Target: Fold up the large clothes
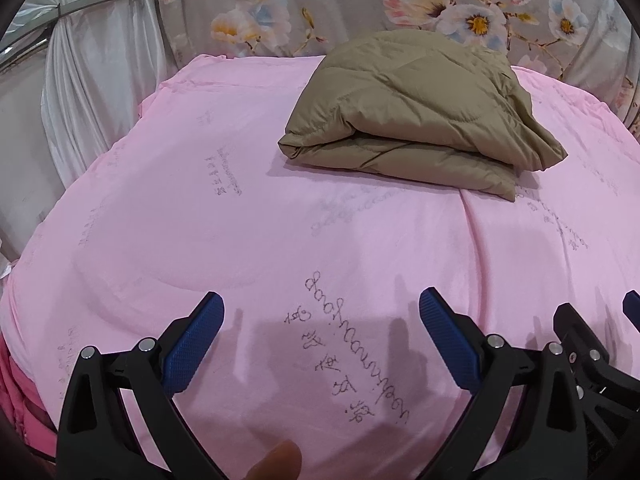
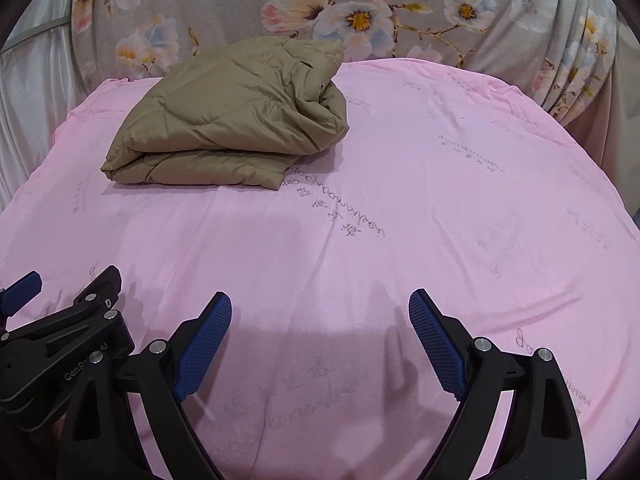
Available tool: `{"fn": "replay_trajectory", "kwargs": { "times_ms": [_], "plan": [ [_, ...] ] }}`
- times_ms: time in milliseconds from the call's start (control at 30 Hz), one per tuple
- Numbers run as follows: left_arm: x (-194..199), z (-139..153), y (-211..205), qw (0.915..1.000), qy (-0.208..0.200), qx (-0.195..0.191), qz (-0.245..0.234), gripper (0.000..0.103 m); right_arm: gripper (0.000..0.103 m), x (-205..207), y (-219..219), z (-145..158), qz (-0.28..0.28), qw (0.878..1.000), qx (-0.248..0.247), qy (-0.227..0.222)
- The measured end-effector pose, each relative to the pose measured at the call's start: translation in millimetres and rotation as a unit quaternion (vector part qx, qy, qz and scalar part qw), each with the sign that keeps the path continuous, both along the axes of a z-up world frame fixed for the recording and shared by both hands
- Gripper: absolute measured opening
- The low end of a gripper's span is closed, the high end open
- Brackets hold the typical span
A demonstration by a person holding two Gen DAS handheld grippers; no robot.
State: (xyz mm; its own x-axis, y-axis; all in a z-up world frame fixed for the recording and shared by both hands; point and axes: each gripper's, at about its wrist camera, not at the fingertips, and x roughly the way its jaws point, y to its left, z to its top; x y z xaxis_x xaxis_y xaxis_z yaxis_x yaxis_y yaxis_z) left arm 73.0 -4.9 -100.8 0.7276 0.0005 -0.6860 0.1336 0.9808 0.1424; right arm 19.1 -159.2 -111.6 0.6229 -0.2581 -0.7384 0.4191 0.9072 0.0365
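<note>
Two grippers hang low over the pink bedspread, side by side and close together, neither holding a thing.

Far to the left, a white curtain drapes down past the edge of the bed. Next comes the left gripper, its jaws spread wide, with bare pink cloth showing in the broad gap between them. Its blue ribbed pads face each other across grey script printed on the spread, and they touch nothing. A fingertip of the person peeks in at the bottom edge of that gripper's own view.

Just to the right sits the right gripper, equally wide open, its blue pads likewise clear of the fabric and empty. Each camera catches the other tool at its edge: the right gripper's black frame shows at the lower right of the left view, and the left one's frame sits at the lower left of the right view.

Beyond both, well apart from the fingers, the tan quilted jacket lies folded into a thick bundle on the far part of the bed, its rounded fold facing the grippers. From the right gripper's camera the jacket sits up and to the left. Behind it hangs a grey floral cloth with pink and white blossoms.
</note>
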Motion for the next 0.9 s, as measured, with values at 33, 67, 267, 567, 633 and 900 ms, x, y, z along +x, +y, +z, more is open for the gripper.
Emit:
{"fn": "replay_trajectory", "kwargs": {
  "times_ms": [33, 67, 267, 567, 633, 900],
  "plan": [
    [-0.5, 0.1, -0.3, 1.0000, -0.001, 0.001, 0.000, 0.096, 0.088, 0.0, -0.2, 0.0, -0.001, 1.000, 0.000, 0.000],
    [-1.0, 0.2, -0.7, 1.0000, -0.002, 0.002, 0.000, 0.096, 0.088, 0.0, 0.0, 0.2, -0.001, 1.000, -0.001, 0.000],
    [-3.4, 2.4, -0.8, 0.9999, -0.010, 0.004, 0.002, 0.095, 0.088, -0.1, 1.6, 1.0, -0.003, 1.000, -0.003, -0.002],
    [-4.2, 3.5, -0.3, 0.9999, -0.015, 0.005, 0.002, 0.095, 0.088, 0.8, 3.5, 2.0, -0.005, 1.000, -0.006, -0.004],
    [-4.2, 3.5, -0.1, 0.9999, -0.014, 0.004, 0.002, 0.095, 0.088, 0.3, 4.0, 2.3, -0.006, 1.000, -0.006, -0.005],
    [-4.7, 4.2, 0.0, 0.9999, -0.015, 0.005, 0.003, 0.095, 0.088, -0.2, 3.6, 2.2, -0.005, 1.000, -0.006, -0.005]
  ]
}}
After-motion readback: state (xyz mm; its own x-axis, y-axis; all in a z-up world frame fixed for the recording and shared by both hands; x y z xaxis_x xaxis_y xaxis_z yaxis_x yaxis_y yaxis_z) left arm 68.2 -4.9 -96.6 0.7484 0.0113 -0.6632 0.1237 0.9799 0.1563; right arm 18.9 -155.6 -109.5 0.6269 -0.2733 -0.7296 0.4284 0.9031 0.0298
